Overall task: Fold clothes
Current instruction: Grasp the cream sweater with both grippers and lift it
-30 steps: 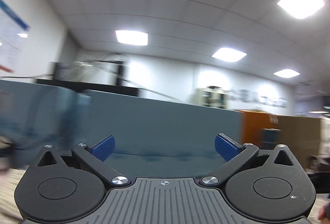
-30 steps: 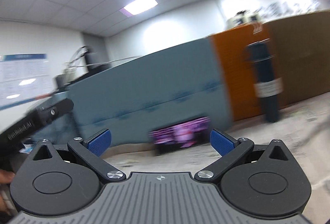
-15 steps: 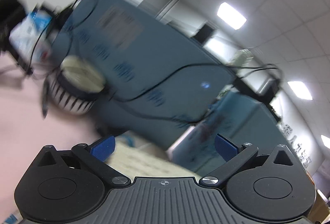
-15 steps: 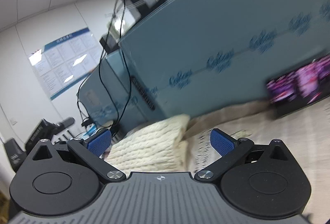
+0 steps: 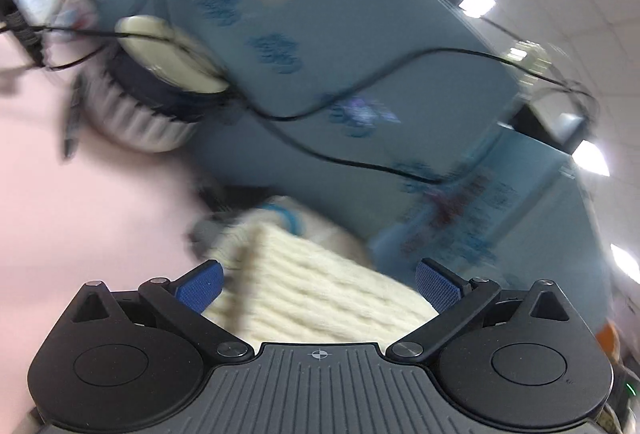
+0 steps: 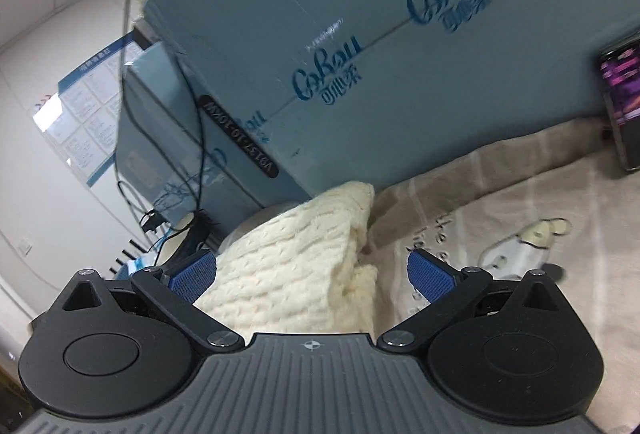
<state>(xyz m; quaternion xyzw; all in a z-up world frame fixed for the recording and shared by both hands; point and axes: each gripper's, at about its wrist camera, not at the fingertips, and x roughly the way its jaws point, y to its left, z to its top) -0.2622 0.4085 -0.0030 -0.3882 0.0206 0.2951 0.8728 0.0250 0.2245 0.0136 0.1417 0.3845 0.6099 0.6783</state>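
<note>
Cream cable-knit, the sweater point(image 6: 304, 266) fills the lower centre of our right wrist view, lying on a beige printed cloth point(image 6: 500, 218) against a blue carton point(image 6: 360, 54). Our right gripper point(image 6: 312, 274) has its 2 blue pads spread apart, the knit between them but unclamped. In the blurred left wrist view, the sweater point(image 5: 320, 286) sits low centre; our left gripper point(image 5: 318, 284) is likewise spread wide.

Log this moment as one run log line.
left tongs: open | right tongs: open | cream knit sweater: ungrasped, on beige cloth
</note>
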